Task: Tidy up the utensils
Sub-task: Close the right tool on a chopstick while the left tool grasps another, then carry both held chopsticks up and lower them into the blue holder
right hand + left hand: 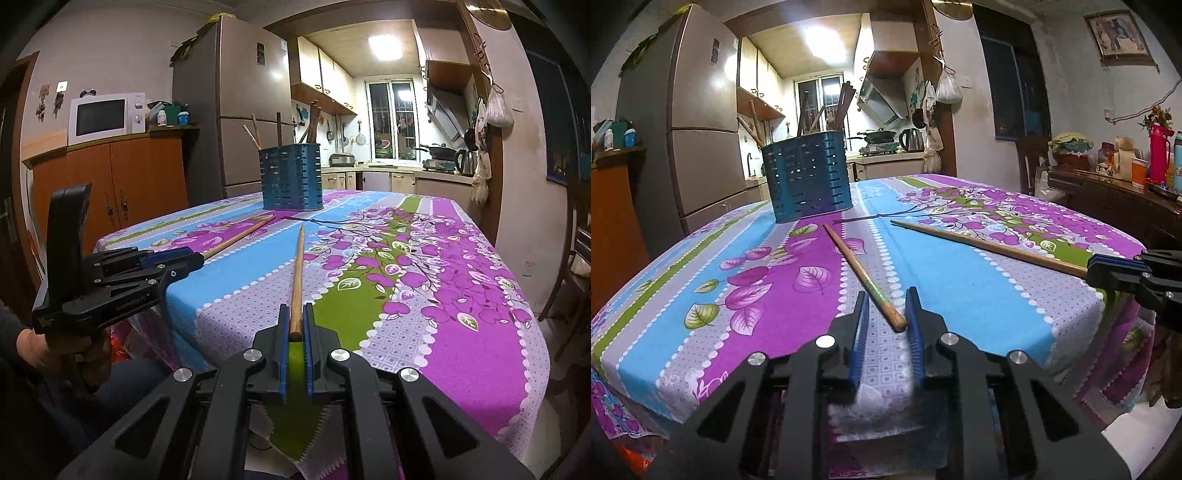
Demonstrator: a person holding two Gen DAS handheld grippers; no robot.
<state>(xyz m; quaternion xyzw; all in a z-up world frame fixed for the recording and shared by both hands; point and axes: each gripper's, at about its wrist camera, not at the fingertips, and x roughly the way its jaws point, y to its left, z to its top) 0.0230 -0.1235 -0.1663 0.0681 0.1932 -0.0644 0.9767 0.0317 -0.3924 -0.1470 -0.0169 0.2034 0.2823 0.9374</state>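
Two wooden chopsticks lie on the floral tablecloth. The left chopstick points toward a blue perforated holder that stands at the far side with several chopsticks in it. The left chopstick's near end lies between the fingers of my left gripper. It rests against the right pad, with a gap to the left pad, so that gripper is open. My right gripper is shut on the near end of the other chopstick, which points at the holder. Each gripper shows in the other view: the left gripper, the right gripper.
The table's near edge runs just under both grippers. A person's hand holds the left gripper. A fridge and an orange cabinet with a microwave stand to the left. A cluttered sideboard stands on the right.
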